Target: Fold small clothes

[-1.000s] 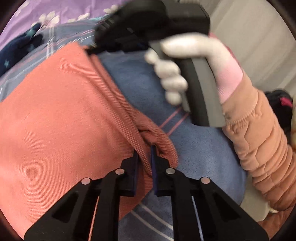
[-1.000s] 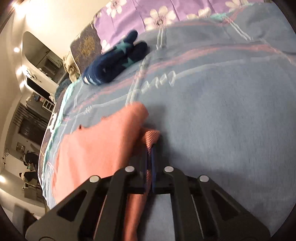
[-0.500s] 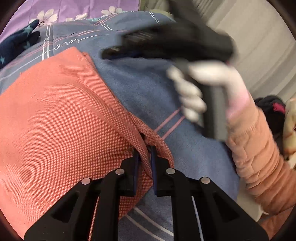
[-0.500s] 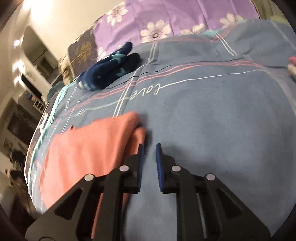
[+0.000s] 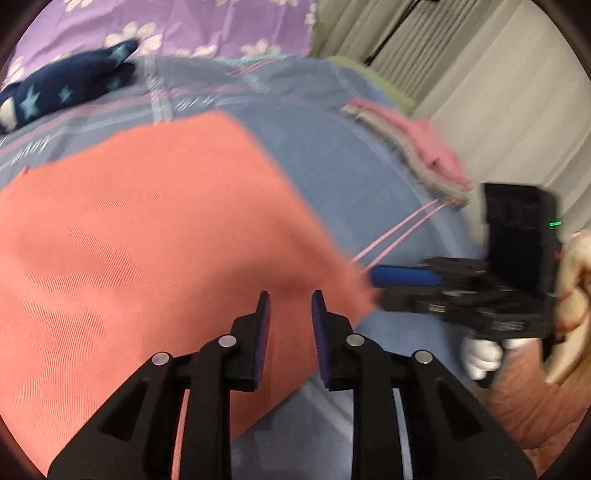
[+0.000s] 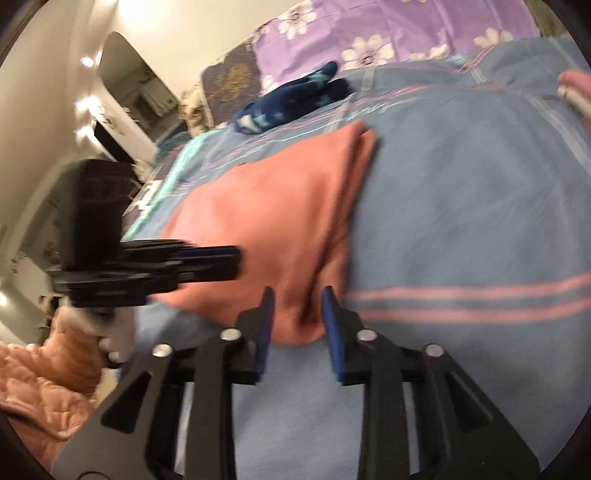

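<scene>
I find the salmon-orange woven garment (image 5: 147,251) lying folded flat on the blue bed cover with pink stripes (image 5: 332,155), its doubled edge facing the right side of the bed in the right wrist view (image 6: 280,206).

My left gripper (image 5: 288,314) is released: its blue-padded fingers stand apart above the near edge of the garment, with cloth visible in the gap but not pinched. My right gripper (image 6: 297,314) is likewise released, its fingers spread either side of the garment's near corner; whether the pads touch the cloth I cannot tell, owing to motion blur.

Each gripper shows in the other's view, level with the garment's near edge: the right one at the corner (image 5: 373,284), the left one over the opposite side (image 6: 236,262).

A navy star-patterned sock (image 6: 291,98) lies well apart toward the purple flowered pillow (image 6: 388,26). A folded pink striped item (image 5: 413,144) rests near the bed's far right edge.
</scene>
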{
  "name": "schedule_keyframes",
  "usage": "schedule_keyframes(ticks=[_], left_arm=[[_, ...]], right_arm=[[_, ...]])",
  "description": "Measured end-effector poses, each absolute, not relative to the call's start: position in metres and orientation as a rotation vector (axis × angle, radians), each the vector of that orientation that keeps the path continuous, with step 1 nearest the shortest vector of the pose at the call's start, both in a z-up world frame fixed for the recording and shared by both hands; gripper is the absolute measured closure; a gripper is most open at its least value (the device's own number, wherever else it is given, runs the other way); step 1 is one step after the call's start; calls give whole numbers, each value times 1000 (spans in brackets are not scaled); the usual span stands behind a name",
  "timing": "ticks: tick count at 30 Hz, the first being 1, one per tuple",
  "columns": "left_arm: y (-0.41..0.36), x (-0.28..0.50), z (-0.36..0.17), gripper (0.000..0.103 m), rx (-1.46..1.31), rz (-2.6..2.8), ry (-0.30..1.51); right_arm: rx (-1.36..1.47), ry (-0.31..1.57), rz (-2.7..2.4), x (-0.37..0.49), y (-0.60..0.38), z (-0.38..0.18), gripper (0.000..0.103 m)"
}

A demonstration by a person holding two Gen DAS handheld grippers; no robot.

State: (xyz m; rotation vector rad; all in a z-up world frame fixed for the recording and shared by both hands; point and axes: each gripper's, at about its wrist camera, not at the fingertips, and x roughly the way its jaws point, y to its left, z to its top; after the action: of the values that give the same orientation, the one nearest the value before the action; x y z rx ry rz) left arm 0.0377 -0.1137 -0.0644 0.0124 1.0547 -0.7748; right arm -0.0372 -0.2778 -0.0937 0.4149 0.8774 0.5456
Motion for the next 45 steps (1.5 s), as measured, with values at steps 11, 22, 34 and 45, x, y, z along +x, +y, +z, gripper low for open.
schedule_keyframes(ticks=[11,22,34,45], left_arm=[[-97,14,-83,77,73,-779,1008],[-81,-3,-75,76,26,-783,975],[159,-18,-34,78,-297,-357,736],[202,-33,-82,79,-372,-413,802]], right_arm=[[423,964,247,-44,-302,-116,103],[292,905,323,-47,-235,-89,86],[62,881,246,-46,-170,-64,80],[-214,825,519,4,0,-27,71]])
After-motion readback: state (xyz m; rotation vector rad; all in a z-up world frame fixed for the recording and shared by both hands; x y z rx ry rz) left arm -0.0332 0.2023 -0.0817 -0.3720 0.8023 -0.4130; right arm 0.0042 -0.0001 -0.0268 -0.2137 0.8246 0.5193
